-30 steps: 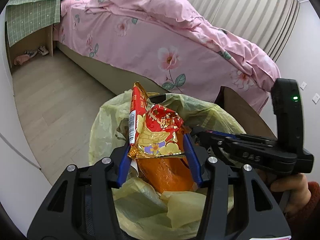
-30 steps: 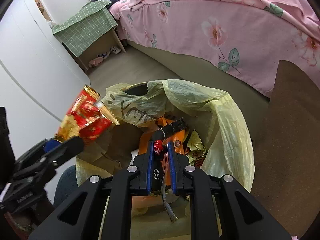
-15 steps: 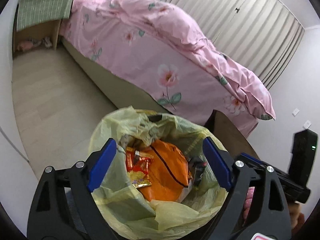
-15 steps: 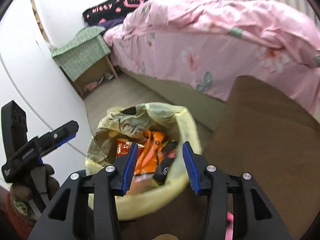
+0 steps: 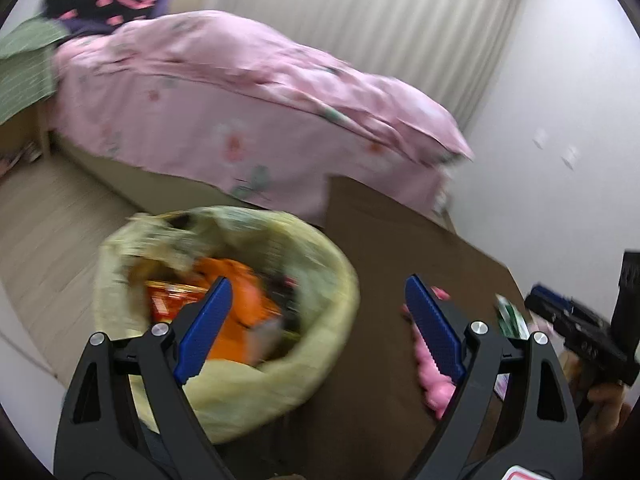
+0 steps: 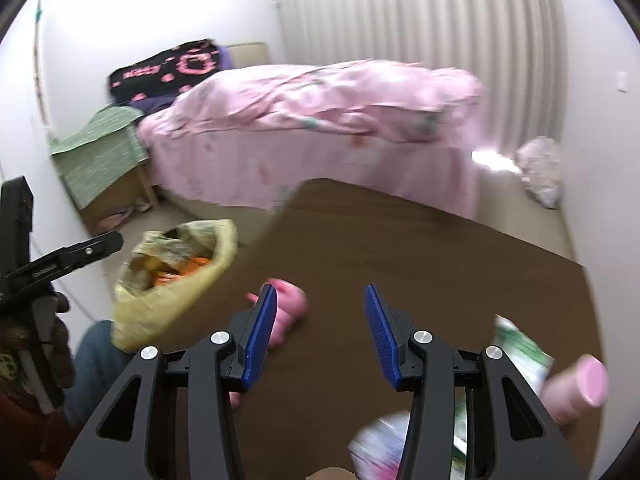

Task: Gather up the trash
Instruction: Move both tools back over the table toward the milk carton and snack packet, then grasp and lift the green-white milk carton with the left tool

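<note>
My left gripper [image 5: 316, 324] stands with jaws spread wide, nothing between the pads; it hangs over the near edge of the brown table [image 5: 384, 240], beside the bin bag [image 5: 240, 384]. My right gripper [image 6: 320, 336] is also parted and empty, above the bare tabletop. The yellow bag sits just left of the table, holding orange and red wrappers [image 5: 224, 312]. A pink toy [image 6: 290, 304] lies on the table near my right gripper's left pad. A green-and-white packet [image 6: 520, 350] and a pink-capped bottle [image 6: 576, 388] lie at the table's right, blurred. Behind stands the pink bed [image 6: 320, 128].
</note>
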Action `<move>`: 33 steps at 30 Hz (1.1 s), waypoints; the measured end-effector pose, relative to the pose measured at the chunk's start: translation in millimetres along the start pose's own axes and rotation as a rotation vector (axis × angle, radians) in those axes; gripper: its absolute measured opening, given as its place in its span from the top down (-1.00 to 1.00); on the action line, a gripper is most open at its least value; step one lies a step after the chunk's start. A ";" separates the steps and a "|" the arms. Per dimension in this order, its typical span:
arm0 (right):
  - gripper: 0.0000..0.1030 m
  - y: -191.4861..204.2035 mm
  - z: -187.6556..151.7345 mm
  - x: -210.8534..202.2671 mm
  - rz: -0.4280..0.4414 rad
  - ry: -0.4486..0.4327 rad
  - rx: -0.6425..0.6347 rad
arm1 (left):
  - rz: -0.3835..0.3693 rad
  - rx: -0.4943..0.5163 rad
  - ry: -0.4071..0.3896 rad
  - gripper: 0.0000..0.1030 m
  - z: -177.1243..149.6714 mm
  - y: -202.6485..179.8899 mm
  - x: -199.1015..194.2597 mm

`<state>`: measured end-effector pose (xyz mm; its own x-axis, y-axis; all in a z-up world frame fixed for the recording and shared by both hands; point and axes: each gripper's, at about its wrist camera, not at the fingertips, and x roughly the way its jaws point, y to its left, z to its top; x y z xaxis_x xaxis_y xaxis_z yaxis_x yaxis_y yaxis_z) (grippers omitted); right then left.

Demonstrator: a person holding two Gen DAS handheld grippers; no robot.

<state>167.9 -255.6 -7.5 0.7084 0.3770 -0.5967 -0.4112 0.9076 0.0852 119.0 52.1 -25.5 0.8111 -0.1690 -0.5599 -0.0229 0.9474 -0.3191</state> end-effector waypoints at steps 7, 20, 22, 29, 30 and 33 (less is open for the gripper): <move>0.12 -60.8 -44.2 -57.0 -0.147 -0.056 0.077 | -0.138 0.207 0.090 -0.62 -22.3 -84.4 10.5; 0.07 -137.9 -134.0 -114.7 -0.303 -0.048 0.264 | -0.399 0.466 0.331 -0.62 -67.4 -234.8 82.7; 0.07 -144.6 -144.3 -115.7 -0.305 -0.045 0.304 | -0.414 0.535 0.360 -0.62 -71.4 -265.6 101.8; 0.07 -148.6 -164.1 -119.2 -0.280 -0.036 0.345 | -0.280 0.624 0.448 -0.62 -76.5 -328.4 186.9; 0.07 -148.8 -167.3 -118.6 -0.279 -0.031 0.348 | -0.270 0.633 0.456 -0.60 -78.5 -332.8 194.7; 0.07 -149.1 -173.8 -116.7 -0.275 -0.014 0.358 | -0.214 0.679 0.508 -0.37 -85.9 -343.4 220.6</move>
<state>46.9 -467.1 -89.3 0.7721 0.1129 -0.6253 0.0161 0.9803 0.1969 255.6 -333.8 -105.1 0.3961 -0.3089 -0.8647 0.5844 0.8111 -0.0221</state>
